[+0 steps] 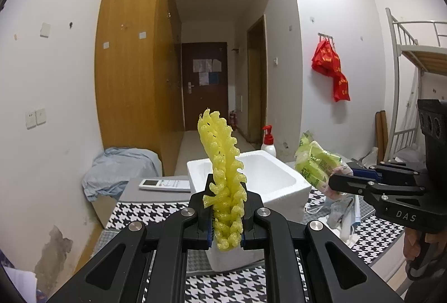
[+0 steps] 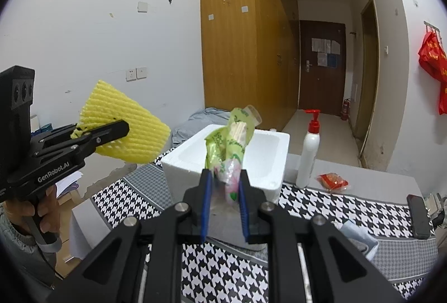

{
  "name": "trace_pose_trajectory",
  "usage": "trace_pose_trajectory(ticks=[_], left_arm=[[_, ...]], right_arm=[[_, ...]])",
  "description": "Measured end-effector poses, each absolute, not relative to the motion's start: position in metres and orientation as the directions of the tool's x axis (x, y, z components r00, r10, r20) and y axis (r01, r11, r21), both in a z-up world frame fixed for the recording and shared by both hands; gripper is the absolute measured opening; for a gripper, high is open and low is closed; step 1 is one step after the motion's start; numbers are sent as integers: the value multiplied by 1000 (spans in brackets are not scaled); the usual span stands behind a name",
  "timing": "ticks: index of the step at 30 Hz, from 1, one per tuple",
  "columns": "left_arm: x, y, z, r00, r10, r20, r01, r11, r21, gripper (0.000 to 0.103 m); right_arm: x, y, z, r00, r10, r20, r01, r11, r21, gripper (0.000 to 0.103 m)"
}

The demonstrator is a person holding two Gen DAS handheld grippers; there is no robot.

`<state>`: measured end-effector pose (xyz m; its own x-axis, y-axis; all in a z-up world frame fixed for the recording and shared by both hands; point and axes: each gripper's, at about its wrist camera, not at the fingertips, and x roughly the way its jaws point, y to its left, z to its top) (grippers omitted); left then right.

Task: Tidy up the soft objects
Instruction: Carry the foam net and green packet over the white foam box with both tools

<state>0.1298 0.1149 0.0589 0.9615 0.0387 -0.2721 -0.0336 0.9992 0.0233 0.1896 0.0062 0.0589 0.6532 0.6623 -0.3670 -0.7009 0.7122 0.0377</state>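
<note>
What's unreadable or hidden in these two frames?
- Foam box floor: left wrist view, blocked by yellow foam net and left gripper; right wrist view, by green bag.
- Green bag print: too small, both views.
- Door papers: too small.
- Dark slab at the table edge: right wrist view, unidentifiable.
- Right gripper fingertips: left wrist view, buried in bag.

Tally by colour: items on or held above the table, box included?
Yellow: 1, foam net
Green: 1, plastic bag
White: 3, foam box, pump bottle, remote
Red: 1, packet
Total: 6
</note>
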Motion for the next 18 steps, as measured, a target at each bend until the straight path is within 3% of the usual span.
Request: trace_pose_trajectory(ticks=[18], left_arm=[[169,129,71,960,38,-277,-29,999,35,13]], right_arm=[[222,28,67,647,656,-389,-703,710,28,22]])
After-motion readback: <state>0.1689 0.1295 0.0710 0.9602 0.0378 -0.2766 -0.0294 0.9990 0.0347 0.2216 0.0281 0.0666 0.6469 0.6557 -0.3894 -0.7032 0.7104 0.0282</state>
